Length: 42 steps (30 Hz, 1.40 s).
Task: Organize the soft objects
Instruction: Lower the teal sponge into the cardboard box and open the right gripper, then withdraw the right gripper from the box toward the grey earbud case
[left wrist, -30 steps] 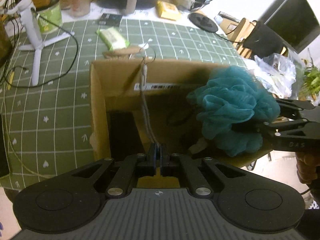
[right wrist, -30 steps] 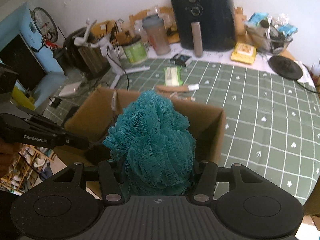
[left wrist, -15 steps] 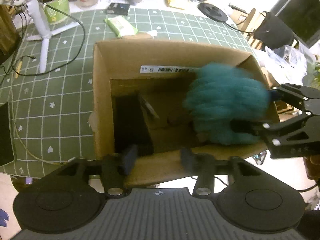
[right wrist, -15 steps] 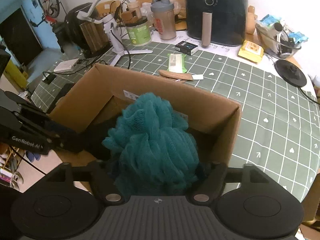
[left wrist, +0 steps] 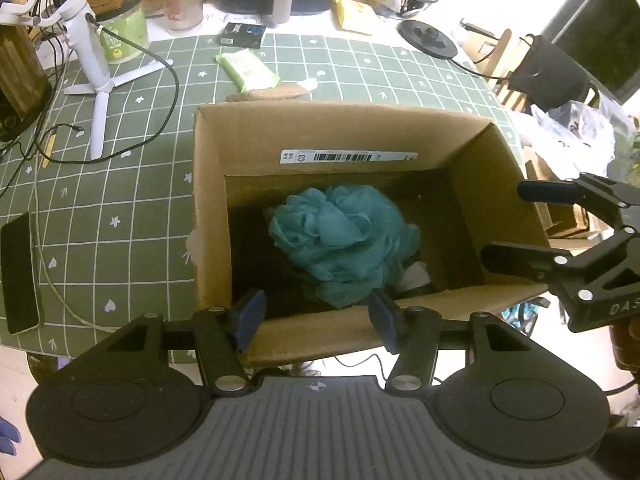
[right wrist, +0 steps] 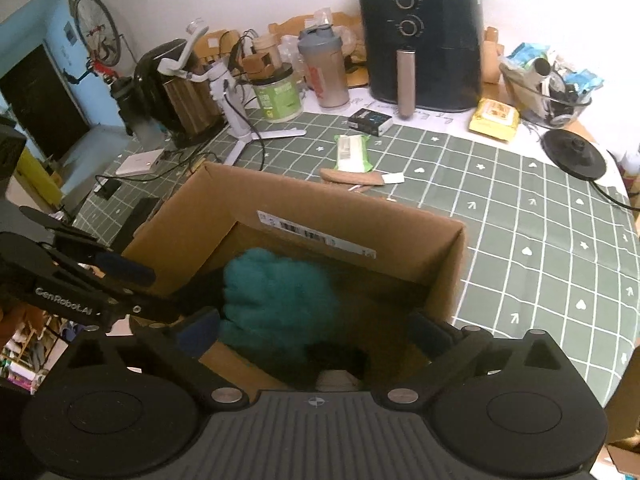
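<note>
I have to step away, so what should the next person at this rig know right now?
Left gripper: jaws opening, nothing between them, above the near wall of the cardboard box.
Right gripper: jaws opening wide, nothing gripped, over the box's near right edge.
Teal bath pouf: lying loose inside the box, on top of dark items I cannot identify.
Done: pouf is in the box.
Left: no other soft object stands out on the green tablecloth; look around before the next pick.
</note>
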Available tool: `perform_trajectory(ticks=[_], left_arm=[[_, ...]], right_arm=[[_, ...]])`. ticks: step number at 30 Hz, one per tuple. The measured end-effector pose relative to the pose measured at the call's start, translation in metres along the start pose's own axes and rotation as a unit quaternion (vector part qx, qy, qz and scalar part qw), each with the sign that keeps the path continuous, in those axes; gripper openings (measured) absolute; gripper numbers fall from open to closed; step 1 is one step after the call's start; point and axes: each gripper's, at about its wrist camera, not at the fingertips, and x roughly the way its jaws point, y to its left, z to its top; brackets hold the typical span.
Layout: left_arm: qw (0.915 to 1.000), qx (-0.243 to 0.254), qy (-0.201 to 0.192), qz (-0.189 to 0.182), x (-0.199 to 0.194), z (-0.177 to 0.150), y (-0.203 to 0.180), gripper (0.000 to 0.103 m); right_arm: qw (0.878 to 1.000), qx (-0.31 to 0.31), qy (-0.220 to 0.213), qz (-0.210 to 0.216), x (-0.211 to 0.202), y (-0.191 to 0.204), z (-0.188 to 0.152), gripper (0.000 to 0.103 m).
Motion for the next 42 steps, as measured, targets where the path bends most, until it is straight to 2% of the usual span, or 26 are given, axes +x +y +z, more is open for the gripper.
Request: perform_trajectory(ticks=[10,19,42], left_arm=[[0.9996,-0.005,-0.024,0.011,-0.01,0.008,0.003,0.056],[0.9985,-0.004,-0.053,0.012,-0.019,0.02,0.006,0.056],[0.9945,0.012,-0.103,-0.014,-0.025,0.053,0.013,0.056]], right_arm=[[1.0,0.005,-0.013,-0.01,-0.007,-0.002,0.0,0.103],[0.999,0.033,-0.025,-0.026,-0.012,-0.017,0.006,0.103],[0.995,0.066,-0.033,-0.073,-0.007,-0.051,0.019,0.103]])
